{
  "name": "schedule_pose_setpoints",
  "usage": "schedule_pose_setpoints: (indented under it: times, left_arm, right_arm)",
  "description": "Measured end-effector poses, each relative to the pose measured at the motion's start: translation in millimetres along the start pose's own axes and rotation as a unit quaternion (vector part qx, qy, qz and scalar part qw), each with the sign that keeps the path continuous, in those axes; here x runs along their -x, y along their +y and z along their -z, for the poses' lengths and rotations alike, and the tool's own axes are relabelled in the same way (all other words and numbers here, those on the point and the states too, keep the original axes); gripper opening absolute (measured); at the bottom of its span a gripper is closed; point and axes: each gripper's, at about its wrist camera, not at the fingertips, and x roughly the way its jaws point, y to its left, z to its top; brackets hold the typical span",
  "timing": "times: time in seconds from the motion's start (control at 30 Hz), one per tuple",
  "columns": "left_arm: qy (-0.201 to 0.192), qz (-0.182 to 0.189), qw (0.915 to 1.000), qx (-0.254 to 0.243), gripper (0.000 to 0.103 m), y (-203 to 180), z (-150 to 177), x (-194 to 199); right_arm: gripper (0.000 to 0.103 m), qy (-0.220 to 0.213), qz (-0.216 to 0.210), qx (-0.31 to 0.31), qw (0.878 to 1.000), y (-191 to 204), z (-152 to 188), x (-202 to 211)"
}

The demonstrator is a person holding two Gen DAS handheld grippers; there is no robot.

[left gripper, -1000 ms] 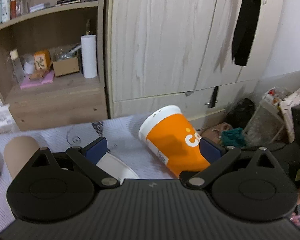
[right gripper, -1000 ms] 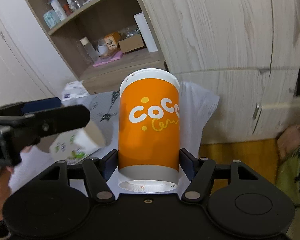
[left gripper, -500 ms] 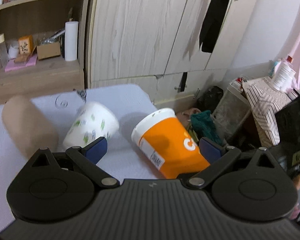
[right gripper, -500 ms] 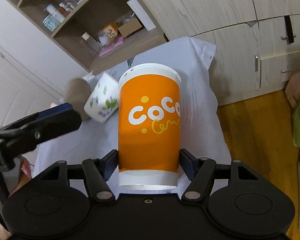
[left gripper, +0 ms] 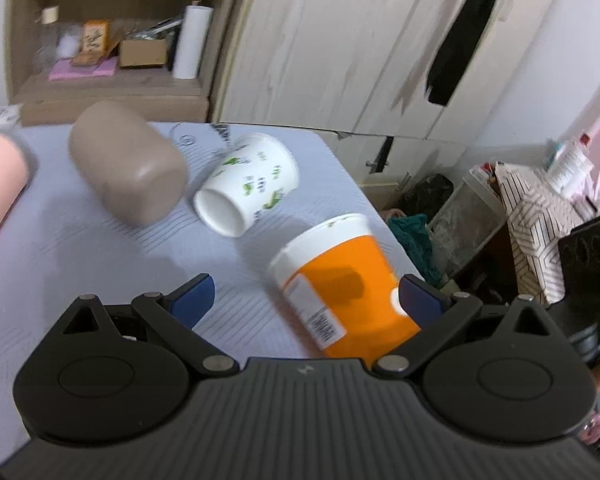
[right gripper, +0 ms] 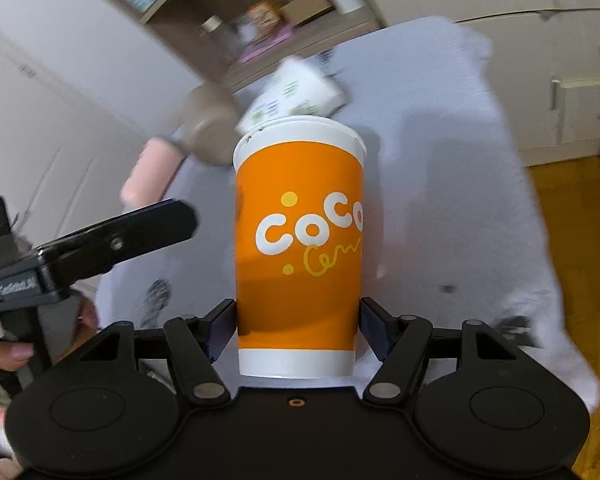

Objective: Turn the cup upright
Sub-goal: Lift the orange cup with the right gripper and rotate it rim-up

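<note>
My right claw (right gripper: 298,322) grips the orange cup (right gripper: 300,240) above the table (left gripper: 80,240); my left claw (left gripper: 304,300) hangs released, near the cup.

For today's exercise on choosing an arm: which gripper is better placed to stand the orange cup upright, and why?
Right. The right gripper is shut on the orange cup, with a finger on each side. The left gripper is open and holds nothing.

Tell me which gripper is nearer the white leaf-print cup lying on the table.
Left. The left gripper hovers open just short of the white leaf-print cup; the right gripper, clamping the orange cup, sits farther back.
</note>
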Motion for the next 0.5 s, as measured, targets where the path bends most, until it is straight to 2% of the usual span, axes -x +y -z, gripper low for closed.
schedule_pose_setpoints:
  times: [0.2, 0.33, 0.5]
  left_arm:
    - [-0.005, 0.001, 0.9985, 0.055, 0.1, 29, 11, 17]
    - [-0.003, -0.007, 0.9977, 0.068, 0.1, 41, 15, 19]
    - [-0.021, 0.015, 0.9946, 0.101, 0.1, 57, 20, 22]
  right_arm:
    - [0.071, 0.023, -0.028, 0.02, 0.999, 24, -2, -22]
    - [0.071, 0.031, -0.045, 0.03, 0.998, 40, -7, -40]
    - [0.071, -0.007, -0.013, 0.05, 0.999, 54, -4, -44]
